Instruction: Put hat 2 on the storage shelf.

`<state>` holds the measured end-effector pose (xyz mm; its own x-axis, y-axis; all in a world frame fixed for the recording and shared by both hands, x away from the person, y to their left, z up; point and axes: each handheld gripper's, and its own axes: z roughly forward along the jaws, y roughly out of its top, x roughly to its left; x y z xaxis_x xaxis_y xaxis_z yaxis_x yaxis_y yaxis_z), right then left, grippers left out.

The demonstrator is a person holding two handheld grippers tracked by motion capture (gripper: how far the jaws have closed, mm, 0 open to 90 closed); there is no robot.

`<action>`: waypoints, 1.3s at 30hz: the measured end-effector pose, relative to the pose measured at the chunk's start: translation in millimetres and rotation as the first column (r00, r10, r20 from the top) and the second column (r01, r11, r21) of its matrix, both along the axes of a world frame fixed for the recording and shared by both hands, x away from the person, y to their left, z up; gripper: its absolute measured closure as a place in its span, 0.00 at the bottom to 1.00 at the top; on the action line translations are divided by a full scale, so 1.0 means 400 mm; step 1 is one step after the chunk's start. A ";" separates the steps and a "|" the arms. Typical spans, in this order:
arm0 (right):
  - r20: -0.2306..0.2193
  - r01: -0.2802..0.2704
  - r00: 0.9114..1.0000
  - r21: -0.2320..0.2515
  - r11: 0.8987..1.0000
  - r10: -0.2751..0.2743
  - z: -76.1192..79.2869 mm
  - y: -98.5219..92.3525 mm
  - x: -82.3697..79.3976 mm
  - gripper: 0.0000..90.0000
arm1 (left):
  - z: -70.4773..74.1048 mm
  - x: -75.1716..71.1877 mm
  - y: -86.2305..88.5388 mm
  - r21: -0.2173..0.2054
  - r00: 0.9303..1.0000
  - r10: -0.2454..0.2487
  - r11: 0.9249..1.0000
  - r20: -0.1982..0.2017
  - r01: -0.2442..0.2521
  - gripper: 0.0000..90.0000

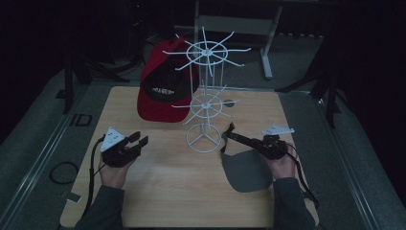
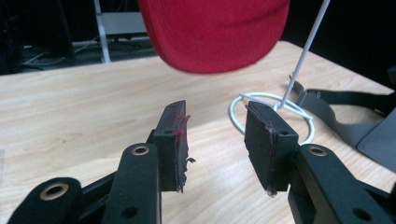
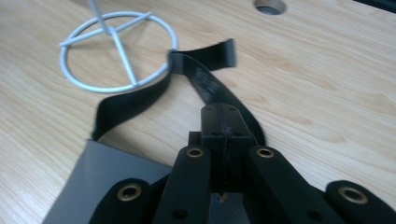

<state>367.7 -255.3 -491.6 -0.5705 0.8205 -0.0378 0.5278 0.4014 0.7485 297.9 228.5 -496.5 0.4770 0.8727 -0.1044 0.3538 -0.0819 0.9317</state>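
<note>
While my right tool is clenching the black strap of the grey visor lying on the table beside the white rack, I am keeping my left tool released, hanging yet undone.

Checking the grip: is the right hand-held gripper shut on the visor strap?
Shut: the right hand-held gripper jaws meet with no gap, strap pinched between them.
</note>
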 end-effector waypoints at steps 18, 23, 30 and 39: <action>-0.066 -0.105 0.993 -0.061 0.993 0.101 -0.018 0.038 -0.040 1.00 | -0.027 0.006 0.001 0.003 1.000 0.014 1.000 -0.025 -0.014 0.65; -0.064 -0.114 0.992 -0.057 0.992 0.111 -0.015 0.031 -0.073 1.00 | -0.028 0.006 0.002 0.001 1.000 0.014 1.000 -0.028 -0.014 0.64; -0.080 -0.115 0.991 -0.047 0.992 0.111 -0.018 0.008 -0.120 1.00 | -0.031 0.007 0.001 -0.001 0.999 0.014 1.000 -0.034 -0.014 0.64; -0.067 -0.127 0.990 -0.059 0.990 0.123 0.005 0.011 -0.107 0.95 | -0.033 0.009 -0.004 0.002 0.999 0.011 1.000 -0.037 -0.011 0.63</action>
